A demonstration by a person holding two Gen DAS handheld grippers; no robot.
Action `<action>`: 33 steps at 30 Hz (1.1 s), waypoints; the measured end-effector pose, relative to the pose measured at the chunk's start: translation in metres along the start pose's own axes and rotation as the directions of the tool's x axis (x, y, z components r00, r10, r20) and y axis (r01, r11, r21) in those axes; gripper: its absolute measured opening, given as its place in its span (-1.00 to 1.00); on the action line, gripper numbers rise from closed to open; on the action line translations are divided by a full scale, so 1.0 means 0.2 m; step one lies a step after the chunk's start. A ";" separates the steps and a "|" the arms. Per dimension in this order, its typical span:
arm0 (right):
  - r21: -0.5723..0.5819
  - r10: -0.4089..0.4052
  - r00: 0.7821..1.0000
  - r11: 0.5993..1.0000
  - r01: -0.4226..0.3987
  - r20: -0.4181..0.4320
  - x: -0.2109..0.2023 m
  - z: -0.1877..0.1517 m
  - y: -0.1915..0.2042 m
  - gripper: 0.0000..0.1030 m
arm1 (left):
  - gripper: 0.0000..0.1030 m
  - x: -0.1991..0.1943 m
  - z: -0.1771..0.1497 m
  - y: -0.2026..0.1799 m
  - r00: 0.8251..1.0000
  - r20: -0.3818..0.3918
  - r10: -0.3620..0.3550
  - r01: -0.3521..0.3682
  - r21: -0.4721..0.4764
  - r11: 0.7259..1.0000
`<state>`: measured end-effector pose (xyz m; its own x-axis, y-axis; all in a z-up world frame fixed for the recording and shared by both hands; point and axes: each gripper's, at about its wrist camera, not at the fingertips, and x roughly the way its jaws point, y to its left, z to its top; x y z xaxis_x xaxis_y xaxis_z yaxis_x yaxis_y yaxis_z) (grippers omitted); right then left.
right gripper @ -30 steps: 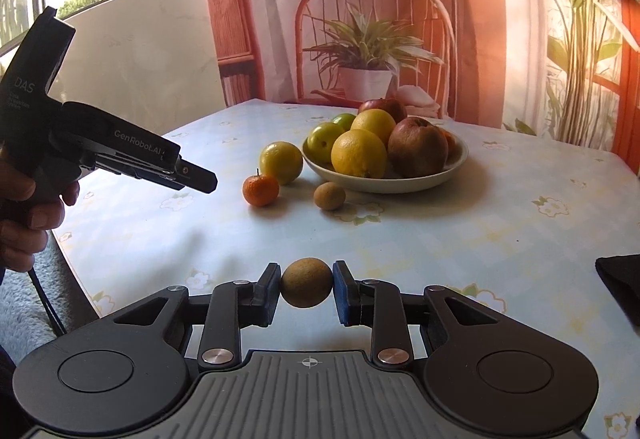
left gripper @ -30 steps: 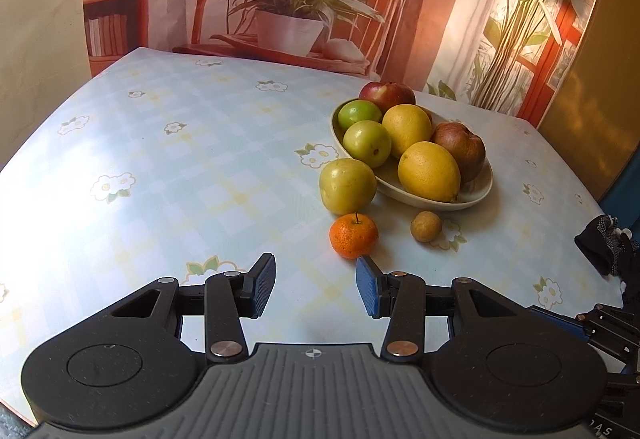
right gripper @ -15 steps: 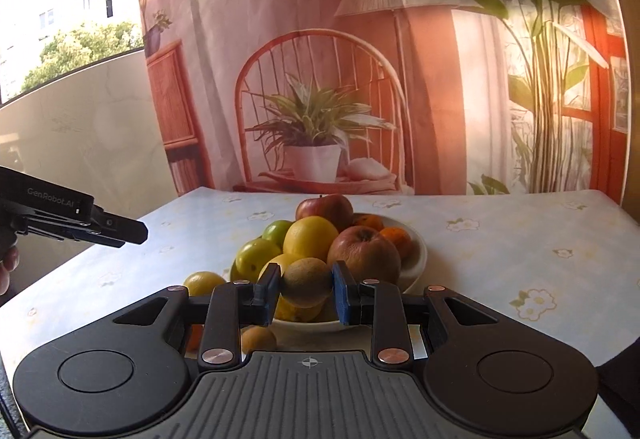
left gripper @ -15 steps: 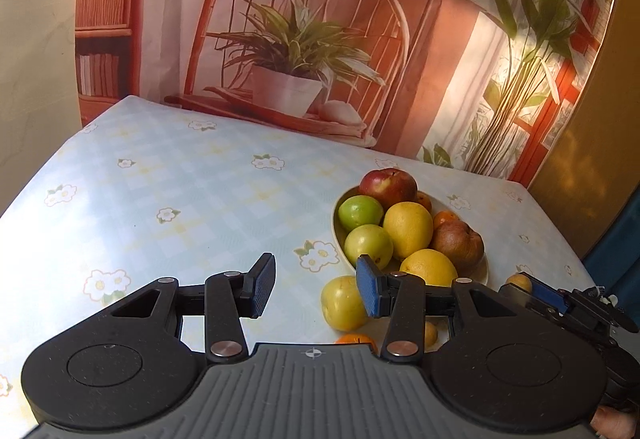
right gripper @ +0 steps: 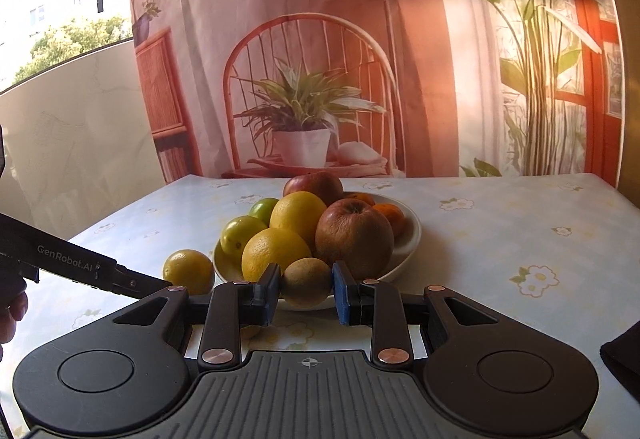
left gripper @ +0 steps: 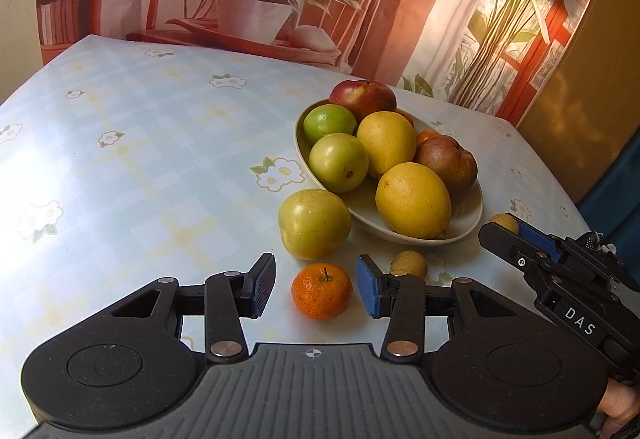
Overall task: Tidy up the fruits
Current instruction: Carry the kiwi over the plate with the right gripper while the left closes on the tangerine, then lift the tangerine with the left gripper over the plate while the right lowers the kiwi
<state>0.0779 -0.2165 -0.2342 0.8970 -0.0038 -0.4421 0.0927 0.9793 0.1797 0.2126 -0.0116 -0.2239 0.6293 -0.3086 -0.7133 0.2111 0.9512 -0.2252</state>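
Right claw (right gripper: 306,289) — clamped on a small brown fruit (right gripper: 307,282), held at the near rim of the bowl (right gripper: 409,239); we judge it best carried over a gap between the piled fruits and released low, so nothing rolls off. Left claw (left gripper: 316,289) — apart, empty, above the mandarin (left gripper: 322,291) on the surface (left gripper: 140,159). Against a second ago: our right claw has closed in on the bowl; our left now frames the mandarin.

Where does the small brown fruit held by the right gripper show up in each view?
Left wrist view: the small brown fruit peeks out at right, mostly hidden behind the right gripper's fingers.
Right wrist view: bottom centre, clamped between the blue pads.
Shared landmark: the fruit bowl.
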 end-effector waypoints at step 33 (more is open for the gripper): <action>0.101 -0.043 0.999 0.994 0.043 -0.006 0.01 -0.01 -0.09 -0.50 | -0.29 -0.11 0.16 -0.11 0.995 0.101 -0.025 0.013 0.121 0.993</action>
<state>0.0773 -0.2329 -0.2397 0.8895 -0.0442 -0.4548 0.1742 0.9529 0.2481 0.2185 -0.0259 -0.1826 0.6961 -0.3319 -0.6366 0.3080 0.9390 -0.1529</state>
